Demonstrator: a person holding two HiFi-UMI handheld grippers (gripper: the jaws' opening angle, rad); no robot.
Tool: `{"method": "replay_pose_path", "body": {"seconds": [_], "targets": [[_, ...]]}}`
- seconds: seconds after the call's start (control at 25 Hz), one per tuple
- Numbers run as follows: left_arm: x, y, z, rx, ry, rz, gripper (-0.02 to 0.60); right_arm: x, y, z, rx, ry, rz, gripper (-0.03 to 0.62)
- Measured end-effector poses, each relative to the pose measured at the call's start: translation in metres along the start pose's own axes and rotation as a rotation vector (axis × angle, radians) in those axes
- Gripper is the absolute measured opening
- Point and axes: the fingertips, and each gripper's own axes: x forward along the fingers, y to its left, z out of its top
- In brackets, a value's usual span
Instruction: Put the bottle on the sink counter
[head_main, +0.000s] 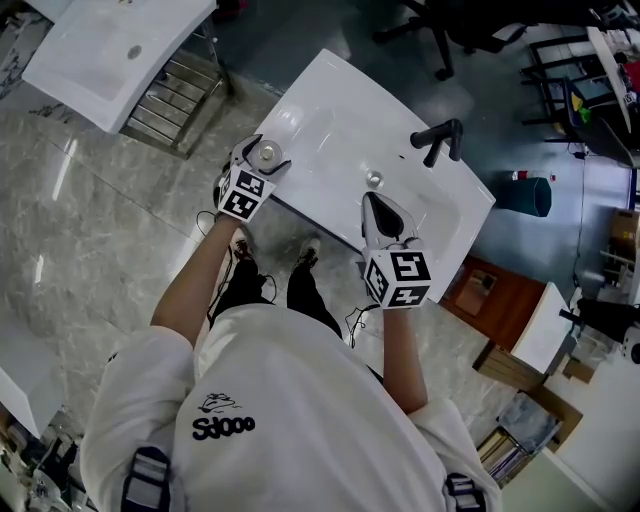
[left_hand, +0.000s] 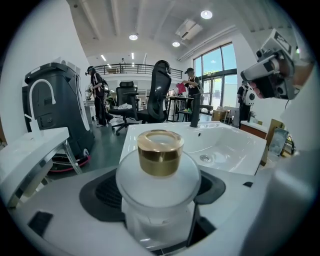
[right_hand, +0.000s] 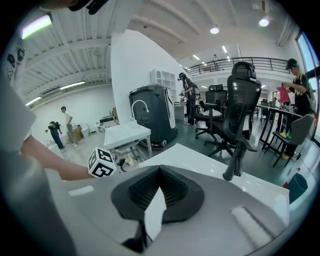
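Clamping the left gripper (head_main: 262, 160) around a squat, frosted white bottle (left_hand: 159, 172) with a shiny gold cap. Holding it upright, long axis vertical and cap pointing up, at the left corner of the glossy white sink counter (head_main: 330, 100). Pressing the right gripper (head_main: 375, 205) shut on nothing, over the counter's front edge.

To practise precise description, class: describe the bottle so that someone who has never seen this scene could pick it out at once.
Find the white sink counter in the middle of the head view. At its left corner the left gripper grips the bottle. Its frosted white round body and shiny gold cap set it apart from the black faucet on the far side.
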Motion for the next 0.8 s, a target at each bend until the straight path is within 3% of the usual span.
{"method": "replay_pose_path", "body": {"seconds": [0.24, 0.52, 0.8], "targets": [[-0.019, 0.001, 0.002, -0.014, -0.022, 0.001, 0.35, 0.0, 0.001, 0.005, -0.008, -0.014, 0.016, 0.01], [-0.053, 0.007, 0.008, 0.045, -0.052, 0.005, 0.35, 0.003, -0.002, 0.02, -0.019, -0.054, 0.032, 0.009], [-0.104, 0.029, 0.038, 0.057, -0.182, 0.064, 0.349, 0.007, -0.007, 0.043, -0.068, -0.105, 0.026, 0.009]]}}
